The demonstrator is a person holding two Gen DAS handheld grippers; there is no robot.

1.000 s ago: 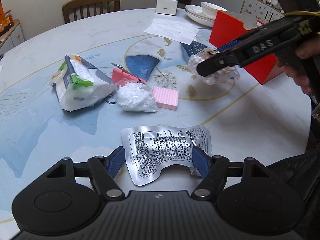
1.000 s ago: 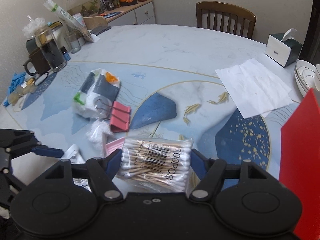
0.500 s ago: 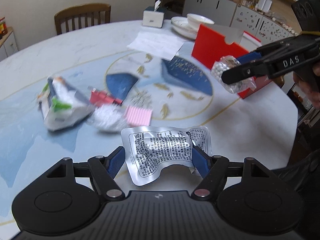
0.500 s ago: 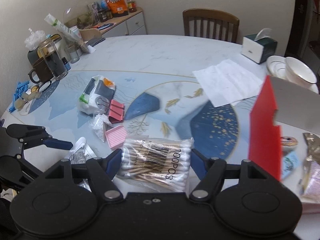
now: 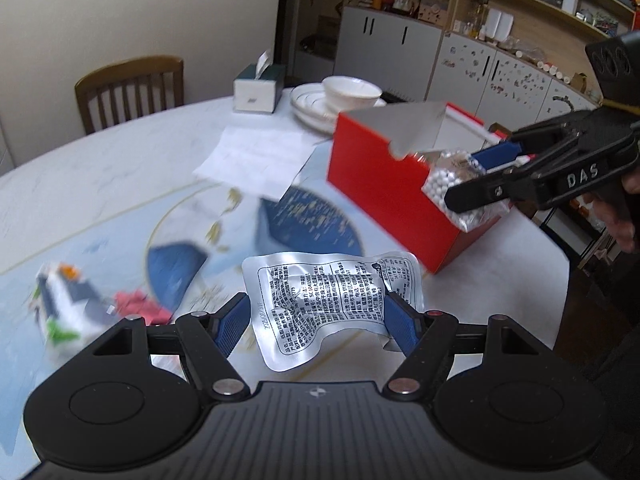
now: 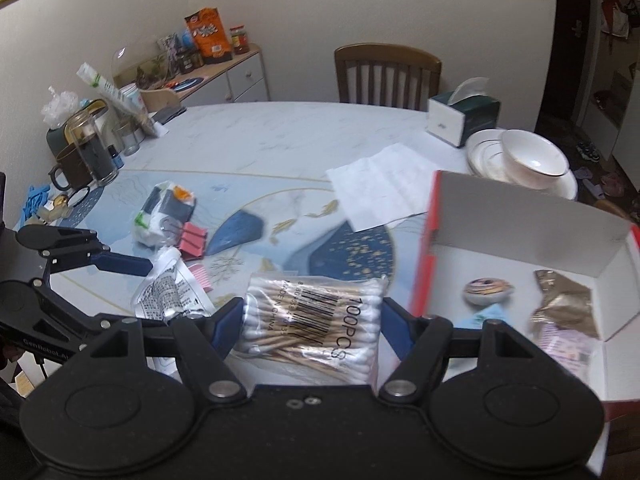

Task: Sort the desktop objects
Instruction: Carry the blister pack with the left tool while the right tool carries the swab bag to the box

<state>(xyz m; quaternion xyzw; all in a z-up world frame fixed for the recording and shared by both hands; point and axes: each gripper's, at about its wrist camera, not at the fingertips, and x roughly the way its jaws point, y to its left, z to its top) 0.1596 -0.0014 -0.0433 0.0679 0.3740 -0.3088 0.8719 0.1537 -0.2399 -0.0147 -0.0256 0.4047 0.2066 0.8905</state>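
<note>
My left gripper [image 5: 316, 314] is shut on a silver foil pouch [image 5: 332, 288] and holds it above the table. My right gripper [image 6: 312, 320] is shut on a clear bag of cotton swabs [image 6: 316, 320]; in the left wrist view that bag [image 5: 444, 178] hangs by the near corner of the open red box [image 5: 384, 196]. In the right wrist view the red box [image 6: 428, 240] lies to the right, with a round patterned item [image 6: 486, 290] and a brown wrapper [image 6: 564, 300] inside. A wet-wipe pack [image 6: 166, 212], a pink binder clip [image 6: 192, 240] and a pink striped pad [image 6: 198, 274] lie on the table.
A white paper sheet [image 6: 380, 188], stacked plates with a bowl [image 6: 528, 160] and a tissue box [image 6: 460, 118] sit beyond the red box. A glass jar and mug [image 6: 84, 156] stand at the table's left edge. A wooden chair [image 6: 386, 72] stands behind the table.
Both grippers have swung right toward the red box with their loads. The swab bag now sits at the box's near corner, and the box's inside has come into the right wrist view.
</note>
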